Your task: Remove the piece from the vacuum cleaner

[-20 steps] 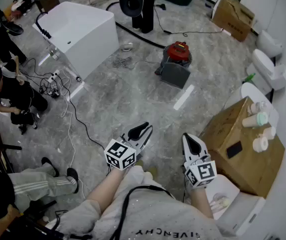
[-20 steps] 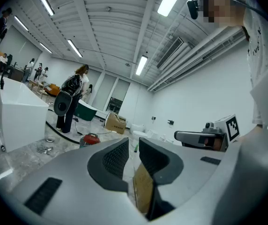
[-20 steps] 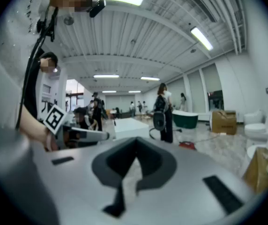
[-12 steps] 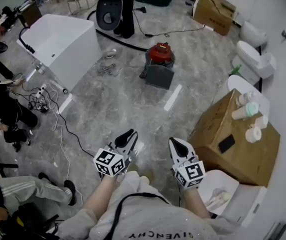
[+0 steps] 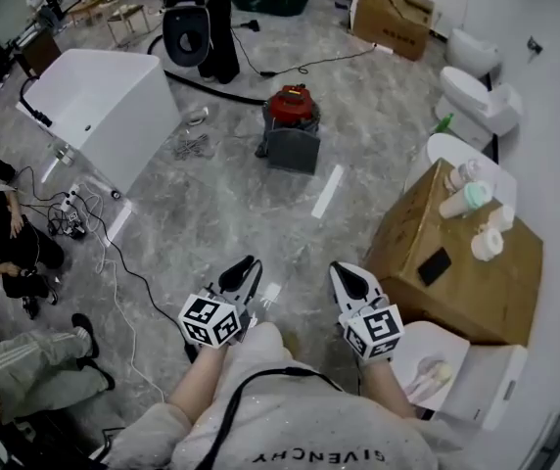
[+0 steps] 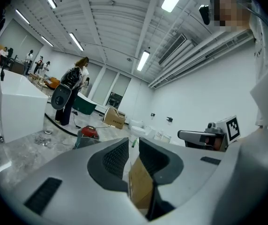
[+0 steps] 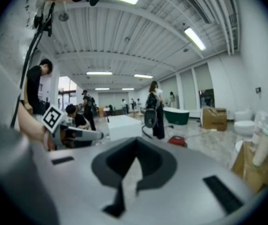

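Over the last moments the head view has swung. The red vacuum cleaner [image 5: 290, 116] has slid from right of centre towards the middle of the picture, and the white bathtub [image 5: 104, 101] has drifted towards the left edge. The cardboard box [image 5: 456, 253] now sits just off the right gripper [image 5: 347, 274]. The vacuum cleaner looks hardly nearer than before. It stands on the grey marble floor [image 5: 231, 204], well apart from both grippers, with a grey boxy part [image 5: 292, 152] at its front that may be the piece to come off, though that cannot be settled from here. The left gripper [image 5: 244, 265] is held low in front of the person, its jaws a narrow slit apart with nothing between them, only the distant box showing through. The right gripper's jaws are pressed together at the tips and are likewise empty. Both point roughly towards the vacuum cleaner. My reading is that the person has been lining up on the machine, not closing in, so the approach across the open floor is still all to do and no piece has been touched.
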A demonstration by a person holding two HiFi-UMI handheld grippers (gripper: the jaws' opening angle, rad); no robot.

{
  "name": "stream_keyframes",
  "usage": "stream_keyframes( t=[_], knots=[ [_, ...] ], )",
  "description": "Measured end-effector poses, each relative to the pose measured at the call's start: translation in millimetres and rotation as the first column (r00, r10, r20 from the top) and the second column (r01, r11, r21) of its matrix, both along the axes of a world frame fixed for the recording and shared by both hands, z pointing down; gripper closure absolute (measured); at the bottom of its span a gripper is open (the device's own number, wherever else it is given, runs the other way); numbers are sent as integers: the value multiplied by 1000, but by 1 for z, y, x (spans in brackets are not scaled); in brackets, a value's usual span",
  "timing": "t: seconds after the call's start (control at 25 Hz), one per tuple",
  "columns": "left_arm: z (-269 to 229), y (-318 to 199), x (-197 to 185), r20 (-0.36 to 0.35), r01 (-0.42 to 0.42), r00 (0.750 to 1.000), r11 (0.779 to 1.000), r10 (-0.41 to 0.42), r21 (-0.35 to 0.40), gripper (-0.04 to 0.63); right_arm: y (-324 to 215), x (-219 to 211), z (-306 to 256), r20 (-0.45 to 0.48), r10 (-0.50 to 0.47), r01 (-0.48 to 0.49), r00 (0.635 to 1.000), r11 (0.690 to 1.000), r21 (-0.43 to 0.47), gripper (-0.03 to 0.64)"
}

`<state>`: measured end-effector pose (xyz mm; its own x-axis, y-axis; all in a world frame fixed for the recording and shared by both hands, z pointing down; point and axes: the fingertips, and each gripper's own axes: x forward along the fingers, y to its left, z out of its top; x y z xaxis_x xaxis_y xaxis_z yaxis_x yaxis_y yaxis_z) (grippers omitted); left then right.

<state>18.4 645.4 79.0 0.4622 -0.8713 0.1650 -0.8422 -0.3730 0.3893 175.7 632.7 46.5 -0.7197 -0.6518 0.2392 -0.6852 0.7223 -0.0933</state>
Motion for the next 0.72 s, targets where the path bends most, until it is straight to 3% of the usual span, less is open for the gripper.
stream_keyframes(
  t=[0.36, 0.56, 0.72],
  knots=[
    [8, -28, -9, -2, -2, 1000, 1000, 2, -12, 505, -24, 9, 17, 12, 18, -18, 1000, 998, -58, 603],
    [17, -79, -23, -20, -40, 999, 999, 39, -18, 505, -75, -12, 26, -5, 20, -21, 1000, 997, -77, 603],
    [18, -129, -39, -25, -88, 996, 996, 87, -15, 549, -124, -36, 30, -9, 16, -17, 1000, 995, -103, 603]
  ],
)
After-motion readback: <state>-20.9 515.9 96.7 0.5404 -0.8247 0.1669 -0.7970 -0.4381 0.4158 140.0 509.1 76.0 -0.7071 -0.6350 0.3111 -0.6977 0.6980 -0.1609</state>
